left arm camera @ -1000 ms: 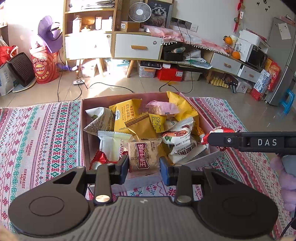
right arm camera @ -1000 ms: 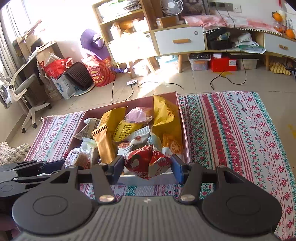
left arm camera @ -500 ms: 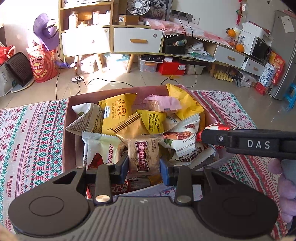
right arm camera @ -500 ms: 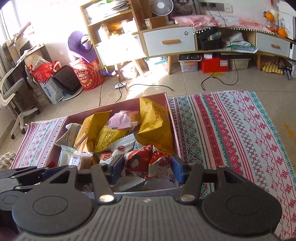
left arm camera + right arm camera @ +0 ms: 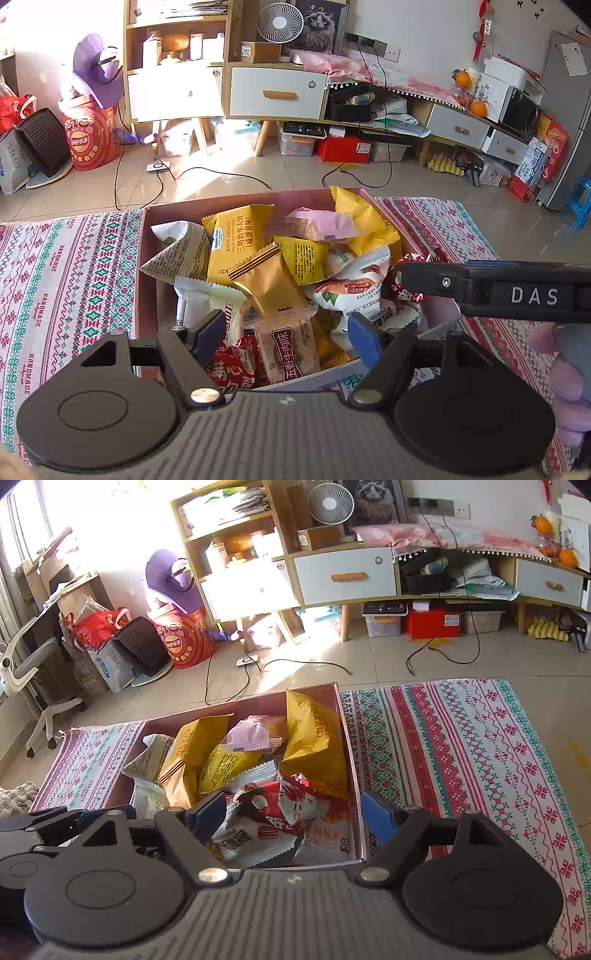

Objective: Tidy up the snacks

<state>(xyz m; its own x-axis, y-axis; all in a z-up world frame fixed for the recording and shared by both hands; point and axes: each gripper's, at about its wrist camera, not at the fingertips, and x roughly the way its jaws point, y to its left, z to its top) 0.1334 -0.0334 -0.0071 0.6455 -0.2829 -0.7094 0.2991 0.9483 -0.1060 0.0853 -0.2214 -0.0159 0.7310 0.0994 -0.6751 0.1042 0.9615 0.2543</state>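
Snacks [image 5: 269,273] fill a pink box [image 5: 147,258] as both hand-held grippers, left [image 5: 286,334] and right [image 5: 293,818], jaws opening, release their packets.

Both wrist views close above near edge of pink box [image 5: 147,240] [image 5: 347,738], angled down and forward; left view from left of centre, right from right. Shared: box, cabinet beyond.

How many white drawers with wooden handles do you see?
3: one beside the shelf, one further right past the open cubby, one lower at far right. Others may be hidden.
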